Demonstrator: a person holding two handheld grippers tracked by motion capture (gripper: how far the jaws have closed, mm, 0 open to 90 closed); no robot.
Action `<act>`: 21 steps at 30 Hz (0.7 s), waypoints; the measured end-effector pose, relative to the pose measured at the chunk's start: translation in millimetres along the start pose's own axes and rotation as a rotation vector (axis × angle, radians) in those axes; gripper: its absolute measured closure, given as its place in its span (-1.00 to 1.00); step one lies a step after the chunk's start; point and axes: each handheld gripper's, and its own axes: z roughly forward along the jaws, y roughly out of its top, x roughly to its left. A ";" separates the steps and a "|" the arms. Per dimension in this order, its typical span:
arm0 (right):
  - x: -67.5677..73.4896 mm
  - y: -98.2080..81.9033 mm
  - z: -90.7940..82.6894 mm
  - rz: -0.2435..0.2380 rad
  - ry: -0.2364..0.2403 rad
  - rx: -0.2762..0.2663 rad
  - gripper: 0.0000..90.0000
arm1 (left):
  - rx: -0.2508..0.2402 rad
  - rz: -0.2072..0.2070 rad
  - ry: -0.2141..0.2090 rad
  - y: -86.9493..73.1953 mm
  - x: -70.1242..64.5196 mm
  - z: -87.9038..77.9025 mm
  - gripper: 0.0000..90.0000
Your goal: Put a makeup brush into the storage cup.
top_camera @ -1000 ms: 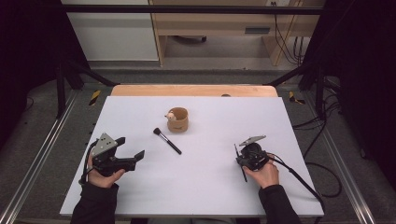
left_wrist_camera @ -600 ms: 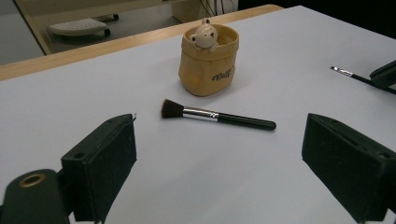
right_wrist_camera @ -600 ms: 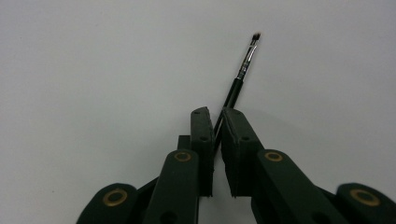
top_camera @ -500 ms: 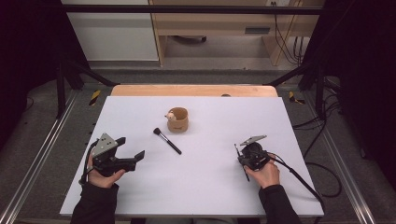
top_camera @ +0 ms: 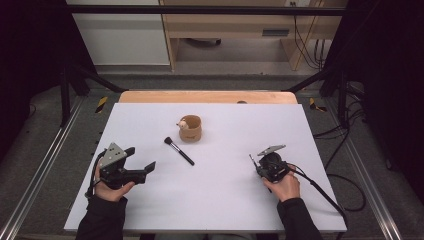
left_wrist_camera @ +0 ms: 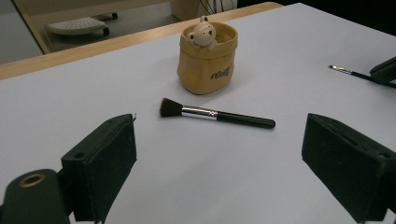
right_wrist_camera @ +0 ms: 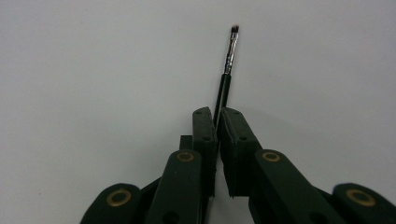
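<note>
While my right gripper (right_wrist_camera: pixel 216 122) pinches the thin brush (right_wrist_camera: pixel 227 65), open left gripper (left_wrist_camera: pixel 219 163) faces the powder brush (left_wrist_camera: pixel 215 115) beside the pouch (left_wrist_camera: pixel 207 60); neither brush stowed.

The thin black-handled brush (right_wrist_camera: pixel 227 70) has its rear handle hidden between the closed black pads of the right gripper (right_wrist_camera: pixel 216 116); in the high view its tip is too small to make out.

Bench (top_camera: pixel 220 200) is plain white w/ a light wood strip at the far edge. Both claws, left claw (left_wrist_camera: pixel 219 163) and right claw (right_wrist_camera: pixel 217 122), are matte black w/ brass-coloured rivets. Thin brush (right_wrist_camera: pixel 227 70): black handle, silver ferrule, brownish tip. Powder brush (left_wrist_camera: pixel 217 115): black handle, silver ferrule, dark bristles. Pouch (left_wrist_camera: pixel 208 65) is tan w/ dark script, cream bear (left_wrist_camera: pixel 203 33) at the rim.
</note>
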 end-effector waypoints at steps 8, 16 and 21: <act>-0.2 -0.2 -0.4 -0.021 0.031 -0.001 0.90 | 0.000 0.002 -0.001 -0.1 0.1 0.0 -0.79; -3.0 -0.4 -1.4 -0.032 0.012 -0.012 0.72 | 0.004 0.002 -0.003 -0.2 -0.6 1.3 -0.79; -4.7 5.1 -14.9 -0.036 0.032 -0.039 0.50 | 0.006 0.003 -0.003 -0.3 -0.1 1.4 -0.79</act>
